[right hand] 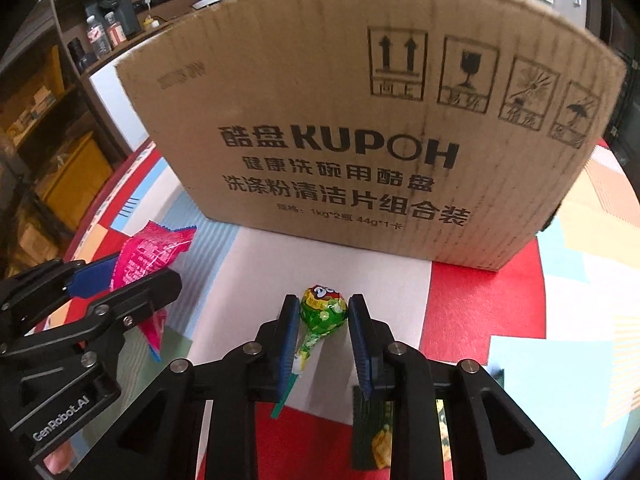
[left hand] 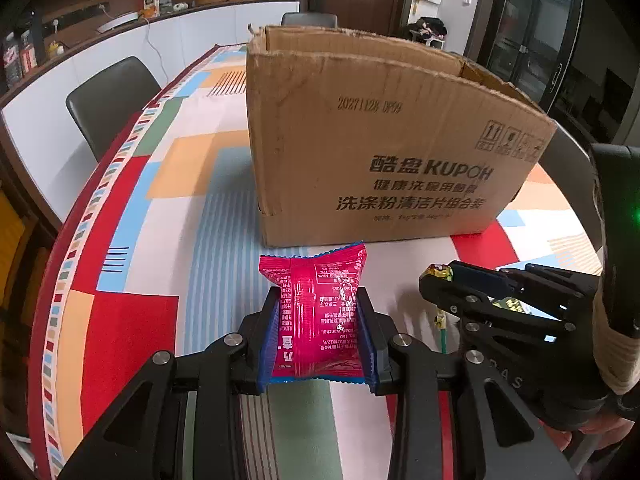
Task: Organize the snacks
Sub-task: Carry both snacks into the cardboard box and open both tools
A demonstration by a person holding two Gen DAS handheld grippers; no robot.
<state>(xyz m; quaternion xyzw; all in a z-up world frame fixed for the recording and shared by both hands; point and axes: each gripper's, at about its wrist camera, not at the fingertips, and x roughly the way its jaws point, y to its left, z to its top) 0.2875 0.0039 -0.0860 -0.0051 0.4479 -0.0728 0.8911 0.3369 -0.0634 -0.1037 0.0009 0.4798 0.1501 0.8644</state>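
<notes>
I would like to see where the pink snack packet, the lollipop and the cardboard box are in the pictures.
pink snack packet [left hand: 320, 312], left wrist view, middle of the wrapper.
lollipop [right hand: 323, 307], right wrist view, green wrapped head.
cardboard box [left hand: 400, 152], left wrist view, printed front wall.

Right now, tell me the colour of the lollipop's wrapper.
Green with yellow-white flowers and a red top; the lollipop shows best in the right wrist view.
</notes>
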